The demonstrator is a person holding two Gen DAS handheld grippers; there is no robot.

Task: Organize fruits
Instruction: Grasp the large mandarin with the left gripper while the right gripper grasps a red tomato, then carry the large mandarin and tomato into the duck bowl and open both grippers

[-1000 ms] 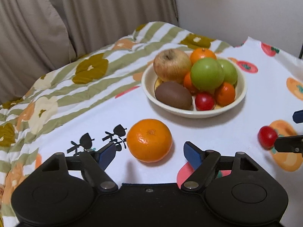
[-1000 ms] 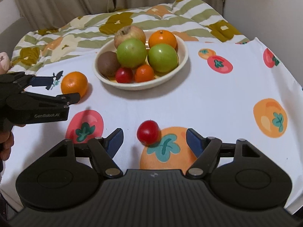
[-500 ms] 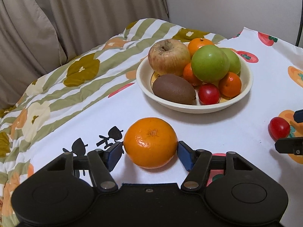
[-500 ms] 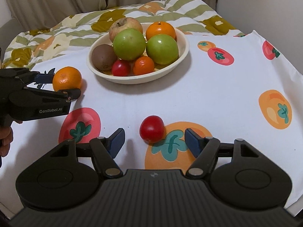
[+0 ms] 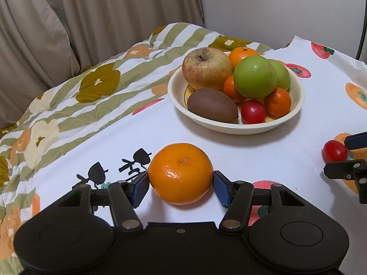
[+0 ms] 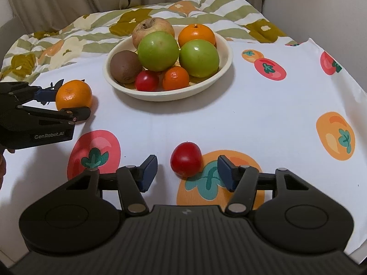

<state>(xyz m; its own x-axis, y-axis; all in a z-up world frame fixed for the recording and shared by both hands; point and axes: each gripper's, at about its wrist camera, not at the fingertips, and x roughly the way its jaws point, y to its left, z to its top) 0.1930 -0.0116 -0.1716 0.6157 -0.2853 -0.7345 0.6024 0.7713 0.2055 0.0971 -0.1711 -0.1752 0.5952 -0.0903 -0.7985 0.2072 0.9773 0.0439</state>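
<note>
A cream bowl (image 5: pixel 229 128) (image 6: pixel 220 78) holds a russet apple, two green apples, oranges, a kiwi and a small red fruit. A loose orange (image 5: pixel 181 173) (image 6: pixel 73 95) sits on the white fruit-print cloth, and my left gripper (image 5: pixel 180 188) (image 6: pixel 60 105) has its blue pads at both sides of it, touching or nearly so. A loose red fruit (image 6: pixel 186 159) (image 5: pixel 335 150) lies between the open fingers of my right gripper (image 6: pixel 188 171), with a gap on each side.
A green-striped floral quilt (image 5: pixel 75 105) covers the far left of the surface. Beige curtains (image 5: pixel 91 16) hang behind and a white wall (image 5: pixel 275 6) stands at the right. The cloth's right edge drops off near the wall (image 6: pixel 339 68).
My left gripper has closed in around the orange, from wide open to pads at its sides. My right gripper has moved forward so the red fruit lies between its fingers.
</note>
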